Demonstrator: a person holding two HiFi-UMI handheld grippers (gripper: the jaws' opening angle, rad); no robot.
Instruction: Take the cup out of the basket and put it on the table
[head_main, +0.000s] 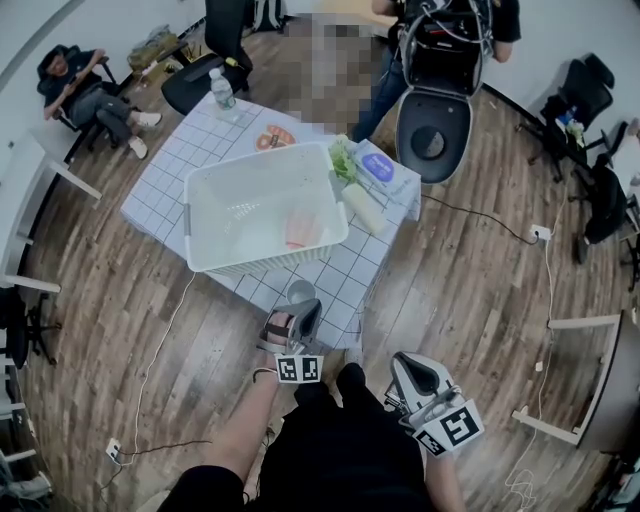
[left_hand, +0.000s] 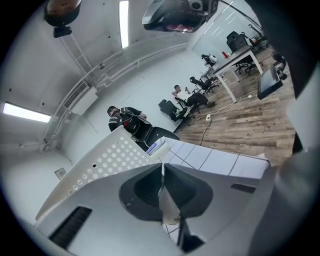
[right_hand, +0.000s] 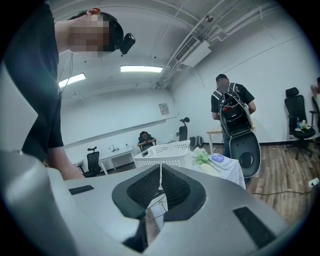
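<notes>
White plastic basket (head_main: 262, 263) with small holes in its walls stands in the middle of a square table (head_main: 165, 195), which is covered by a white cloth with a grid of dark lines. Between the basket's near wall and the table's near corner only a narrow strip of cloth is free. On this strip, outside the basket, stands a small grey round cup (head_main: 300, 291).

The left gripper (head_main: 303, 310) points at this corner, just beside the cup. Its jaws are pressed together with nothing between them, and I cannot tell if it touches the cup. The right gripper (head_main: 400, 368) hangs further from the basket, off the table and over the floor, also clenched and empty.

Inside the basket lies a flat pink thing (head_main: 300, 228). Along the basket's right wall, as the wearer sees it, lie a pale long vegetable (head_main: 364, 208), green leaves (head_main: 343, 158) and a blue packet (head_main: 377, 167), whose print is too small to read. Behind the basket, at the far corner, stands a clear water bottle (head_main: 222, 90).

Brown wood-plank floor (head_main: 470, 290) is open around the table. Each gripper's cube carries black square markers.
</notes>
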